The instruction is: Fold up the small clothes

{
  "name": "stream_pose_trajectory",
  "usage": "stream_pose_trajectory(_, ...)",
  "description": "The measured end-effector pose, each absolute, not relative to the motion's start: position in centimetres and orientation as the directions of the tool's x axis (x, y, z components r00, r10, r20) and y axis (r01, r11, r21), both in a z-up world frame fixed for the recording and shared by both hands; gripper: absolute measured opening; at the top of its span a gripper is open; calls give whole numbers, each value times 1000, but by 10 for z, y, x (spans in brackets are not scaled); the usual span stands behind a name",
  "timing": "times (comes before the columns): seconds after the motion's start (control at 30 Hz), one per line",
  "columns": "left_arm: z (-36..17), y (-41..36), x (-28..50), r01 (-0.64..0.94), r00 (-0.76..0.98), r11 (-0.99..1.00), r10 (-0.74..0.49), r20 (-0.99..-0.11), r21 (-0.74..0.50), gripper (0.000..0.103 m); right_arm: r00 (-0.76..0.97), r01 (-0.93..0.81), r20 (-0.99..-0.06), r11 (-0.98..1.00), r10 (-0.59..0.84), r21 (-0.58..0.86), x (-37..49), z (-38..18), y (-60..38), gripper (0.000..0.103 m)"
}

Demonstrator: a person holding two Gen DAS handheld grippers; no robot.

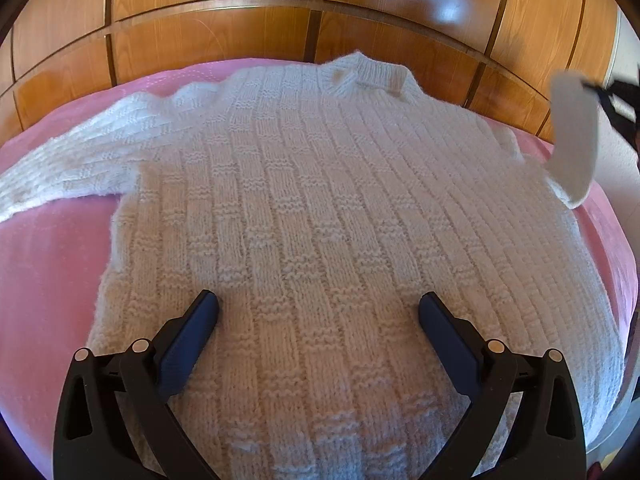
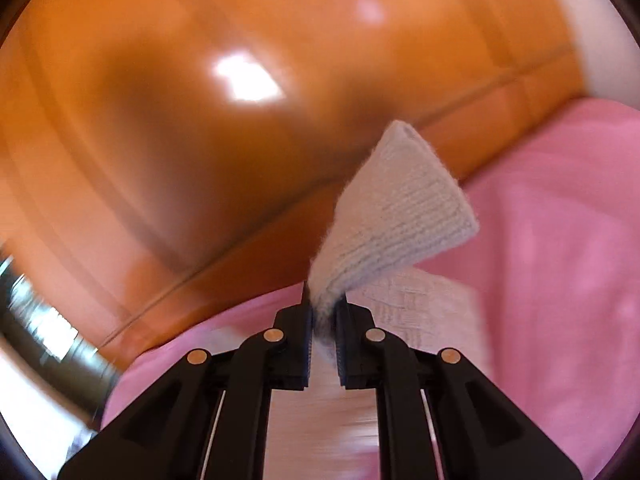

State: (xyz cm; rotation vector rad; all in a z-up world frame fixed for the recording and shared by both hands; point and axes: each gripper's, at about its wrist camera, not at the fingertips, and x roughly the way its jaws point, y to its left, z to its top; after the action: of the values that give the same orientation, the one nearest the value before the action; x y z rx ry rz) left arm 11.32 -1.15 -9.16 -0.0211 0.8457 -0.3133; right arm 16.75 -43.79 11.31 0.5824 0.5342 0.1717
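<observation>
A white knitted sweater (image 1: 320, 208) lies flat on a pink bedspread (image 1: 48, 272), collar at the far side, left sleeve spread out to the left. My left gripper (image 1: 318, 308) is open over the sweater's lower body, holding nothing. My right gripper (image 2: 323, 312) is shut on the cuff of the right sleeve (image 2: 396, 216) and holds it lifted off the bed. In the left wrist view the raised sleeve (image 1: 572, 140) and the right gripper (image 1: 616, 100) show at the far right edge.
A glossy wooden headboard or cabinet (image 1: 280, 32) runs along the far side of the bed and also fills the upper half of the right wrist view (image 2: 200, 120). Pink bedspread (image 2: 560, 240) surrounds the sweater. A white wall (image 1: 628, 52) is at the far right.
</observation>
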Motion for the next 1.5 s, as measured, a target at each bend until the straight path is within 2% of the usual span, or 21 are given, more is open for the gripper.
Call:
stream_pose_trajectory(0.1, -91, -10, 113, 265, 620, 952, -292, -728, -155, 99, 801, -118, -432, 816, 415, 565, 190, 109, -362, 8)
stream_pose_trajectory(0.27, -90, -7, 111, 270, 616, 945, -318, -721, -186, 99, 677, -230, -532, 833, 508, 503, 230, 77, -246, 9)
stream_pose_trajectory(0.33, -89, -4, 112, 272, 611, 939, -336, -716, -209, 99, 636, -249, -582, 849, 506, 466, 240, 65, -213, 20)
stream_pose_trajectory(0.37, -89, -2, 111, 273, 609, 937, -343, -715, -217, 99, 618, -257, -595, 847, 514, 465, 245, 59, -203, 32)
stream_pose_trajectory(0.4, -88, -1, 112, 274, 605, 934, -351, -715, -227, 99, 620, -260, -588, 843, 519, 470, 247, 57, -198, 55)
stream_pose_trajectory(0.43, -87, 1, 112, 273, 599, 931, -361, -715, -241, 99, 631, -259, -578, 842, 518, 473, 240, 58, -195, 60)
stream_pose_trajectory(0.5, -83, 5, 114, 267, 588, 926, -375, -717, -266, 97, 644, -247, -560, 835, 521, 492, 235, 61, -205, 60)
stream_pose_trajectory(0.6, -73, 15, 123, 246, 566, 904, -427, -705, -350, 86, 676, -211, -546, 840, 495, 501, 221, 63, -235, 67)
stream_pose_trajectory(0.67, -64, 23, 136, 233, 556, 871, -484, -676, -432, 84, 692, -164, -564, 858, 452, 487, 204, 51, -258, 70)
stream_pose_trajectory(0.77, -56, 28, 166, 188, 567, 860, -490, -663, -475, 83, 702, -82, -599, 878, 386, 471, 179, 33, -288, 72)
stream_pose_trajectory(0.8, -55, 30, 176, 176, 567, 855, -493, -659, -489, 80, 703, -58, -608, 882, 368, 467, 173, 31, -304, 73)
stream_pose_trajectory(0.9, -59, 28, 213, 133, 546, 843, -502, -671, -522, 60, 705, 17, -631, 881, 324, 472, 154, 13, -333, 75)
stream_pose_trajectory(0.93, -62, 27, 221, 127, 534, 839, -508, -676, -530, 48, 708, 31, -633, 881, 314, 473, 153, 11, -338, 75)
stream_pose_trajectory(0.97, -67, 22, 234, 120, 513, 834, -517, -686, -539, 28, 715, 49, -631, 878, 302, 475, 151, 10, -345, 75)
stream_pose_trajectory(1.03, -69, 10, 250, 141, 493, 835, -525, -694, -532, 5, 727, 59, -618, 870, 299, 490, 151, 14, -354, 75)
stream_pose_trajectory(1.17, -50, 5, 254, 160, 584, 870, -465, -665, -467, 5, 741, 67, -616, 883, 267, 464, 174, 18, -353, 75)
stream_pose_trajectory(1.3, -60, 5, 263, 123, 566, 914, -385, -729, -387, 6, 679, 156, -718, 926, 152, 343, 203, -12, -343, 77)
stream_pose_trajectory(1.37, -69, 5, 259, 130, 548, 921, -375, -748, -367, 16, 652, 174, -753, 950, 87, 260, 209, -36, -332, 78)
stream_pose_trajectory(1.4, -68, 7, 250, 151, 565, 922, -377, -734, -357, 20, 665, 159, -743, 957, 76, 241, 208, -39, -329, 84)
stream_pose_trajectory(1.47, -66, 16, 240, 146, 577, 925, -368, -729, -351, 47, 660, 148, -748, 966, 64, 214, 209, -38, -324, 91)
stream_pose_trajectory(1.5, -65, 21, 236, 139, 584, 923, -368, -723, -358, 51, 653, 142, -755, 970, 59, 199, 210, -39, -321, 96)
